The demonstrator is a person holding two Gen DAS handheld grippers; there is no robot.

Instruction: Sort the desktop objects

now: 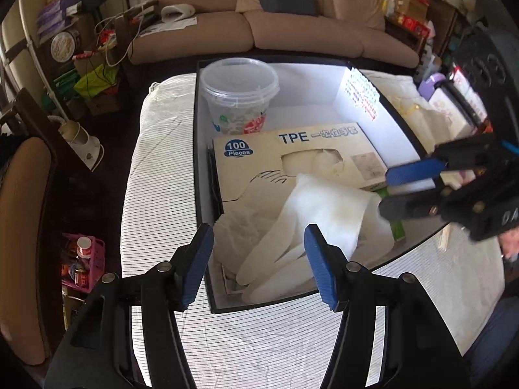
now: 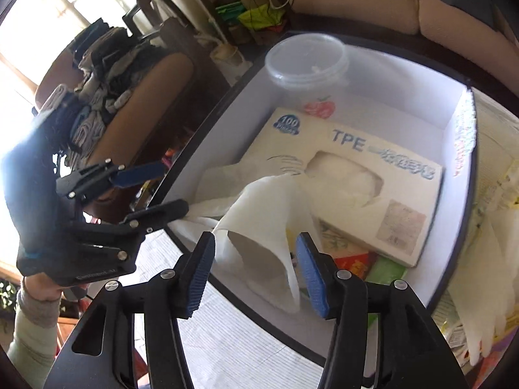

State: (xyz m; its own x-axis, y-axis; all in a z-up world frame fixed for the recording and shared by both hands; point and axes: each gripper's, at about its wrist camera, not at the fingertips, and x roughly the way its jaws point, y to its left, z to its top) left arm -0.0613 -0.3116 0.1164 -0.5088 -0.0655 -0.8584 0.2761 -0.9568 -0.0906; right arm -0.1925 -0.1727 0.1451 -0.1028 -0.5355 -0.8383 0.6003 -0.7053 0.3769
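Item: limp white disposable glove (image 1: 311, 214), draped across tan cardboard glove box (image 1: 292, 159); light, floppy, slippery; pinch at cuff. Left claw (image 1: 258, 265) and right claw (image 2: 254, 274) both spread, empty.

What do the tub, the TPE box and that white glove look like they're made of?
Tub: clear glossy plastic, see-through walls. TPE box: matte tan cardboard, printed, with a torn dispensing hole. Glove: thin, limp, milky film, probably TPE as the box says.

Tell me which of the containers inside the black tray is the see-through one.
The clear plastic tub, standing upright in the far corner of the black tray. The other container, the TPE glove box, is opaque beige cardboard lying flat, with a loose white glove draped over it.
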